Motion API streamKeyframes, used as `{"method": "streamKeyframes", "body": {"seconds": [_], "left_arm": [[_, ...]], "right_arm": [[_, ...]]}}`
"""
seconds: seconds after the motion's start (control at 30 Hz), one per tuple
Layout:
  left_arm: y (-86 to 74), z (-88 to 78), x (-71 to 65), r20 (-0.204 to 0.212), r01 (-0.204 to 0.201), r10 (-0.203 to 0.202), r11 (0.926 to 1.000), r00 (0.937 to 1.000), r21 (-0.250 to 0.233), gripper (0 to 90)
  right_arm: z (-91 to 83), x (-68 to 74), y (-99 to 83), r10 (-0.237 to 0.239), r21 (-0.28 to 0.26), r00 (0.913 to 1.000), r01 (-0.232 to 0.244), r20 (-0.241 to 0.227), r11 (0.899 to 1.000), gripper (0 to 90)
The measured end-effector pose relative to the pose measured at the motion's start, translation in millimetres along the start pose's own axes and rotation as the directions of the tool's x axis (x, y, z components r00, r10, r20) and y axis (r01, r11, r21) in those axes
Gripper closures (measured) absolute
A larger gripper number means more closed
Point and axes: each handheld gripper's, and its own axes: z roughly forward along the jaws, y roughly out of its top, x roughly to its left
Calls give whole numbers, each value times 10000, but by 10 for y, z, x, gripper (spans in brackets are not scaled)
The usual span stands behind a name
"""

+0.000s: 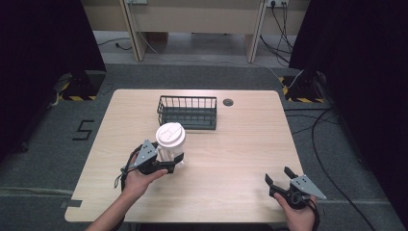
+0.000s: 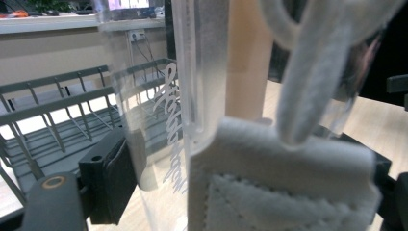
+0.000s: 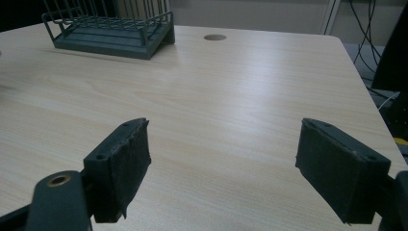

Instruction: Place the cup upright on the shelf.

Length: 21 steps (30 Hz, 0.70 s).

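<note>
Holding item: clear plastic cup (image 1: 169, 144) w/ white lid (image 1: 170, 133), upright on table (image 1: 231, 159), just in front of wire basket (image 1: 187, 111), near-left of centre. Left gripper (image 1: 173, 162) has jaws pinched on cup's lower body; right gripper (image 1: 279, 180) rests near table's front-right corner, jaws spread wide, nothing between them, well apart from cup. Risks (judgement): thin clear wall may flex or slip under pads, esp. w/ low grip and tall top-heavy body, so cup could tilt on lift; white fabric strap (image 2: 308, 82) hanging down cup's side could snag on basket wires if carried over rim; lid could pop if squeezed hard. View diffs: high view gives layout, cup vs basket vs both grippers; left gripper view gives close detail instead: print on cup wall (image 2: 173, 120), stitched fabric patch (image 2: 284, 192), left pad against cup (image 2: 108, 178). Right gripper view shows open jaws over bare wood, basket (image 3: 113, 31) far off, grommet hole (image 3: 215, 37).
</note>
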Motion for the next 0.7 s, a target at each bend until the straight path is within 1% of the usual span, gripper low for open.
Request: {"method": "streamKeyframes", "body": {"seconds": [0.27, 0.53, 0.7], "left_arm": [[83, 78, 86, -149, -81, 81, 10000, 9999, -11, 175], [133, 183, 150, -274, -27, 25, 10000, 9996, -75, 175], [194, 249, 191, -350, -53, 48, 9999, 9994, -125, 175]], "right_arm": [[0, -1, 1, 18, 19, 10000, -18, -22, 10000, 198], [-3, -4, 2, -4, 30, 10000, 4, -19, 10000, 195], [-3, -2, 2, -23, 47, 10000, 23, -32, 10000, 195]]}}
